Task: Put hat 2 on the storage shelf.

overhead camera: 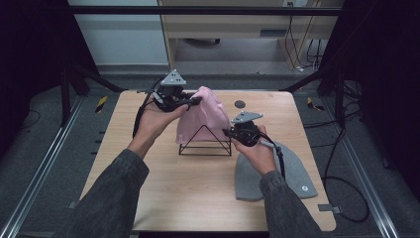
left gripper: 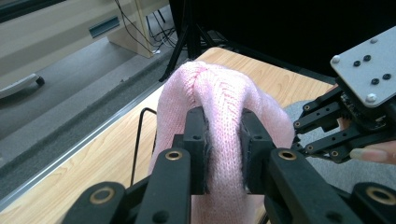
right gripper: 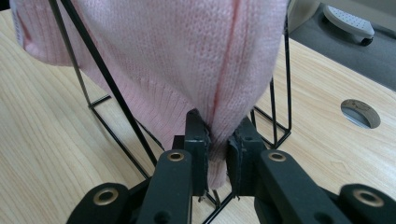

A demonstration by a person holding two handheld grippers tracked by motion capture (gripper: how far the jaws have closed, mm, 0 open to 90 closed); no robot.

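Note:
A pink knit beanie (overhead camera: 205,116) is draped over a black wire pyramid stand (overhead camera: 204,144) in the middle of the table. My left gripper (overhead camera: 194,101) is shut on a fold of the pink beanie (left gripper: 223,116) near its top left side. My right gripper (overhead camera: 228,132) is shut on the beanie's lower right edge, and the knit (right gripper: 187,60) is pinched between its pads beside the stand's wires (right gripper: 107,79). In the left gripper view the right gripper (left gripper: 308,128) shows at the right.
A grey beanie (overhead camera: 292,173) lies flat on the wooden table (overhead camera: 163,193) under my right forearm. A round cable hole (overhead camera: 239,104) sits near the far edge. Black frame legs and cables stand on the floor around the table.

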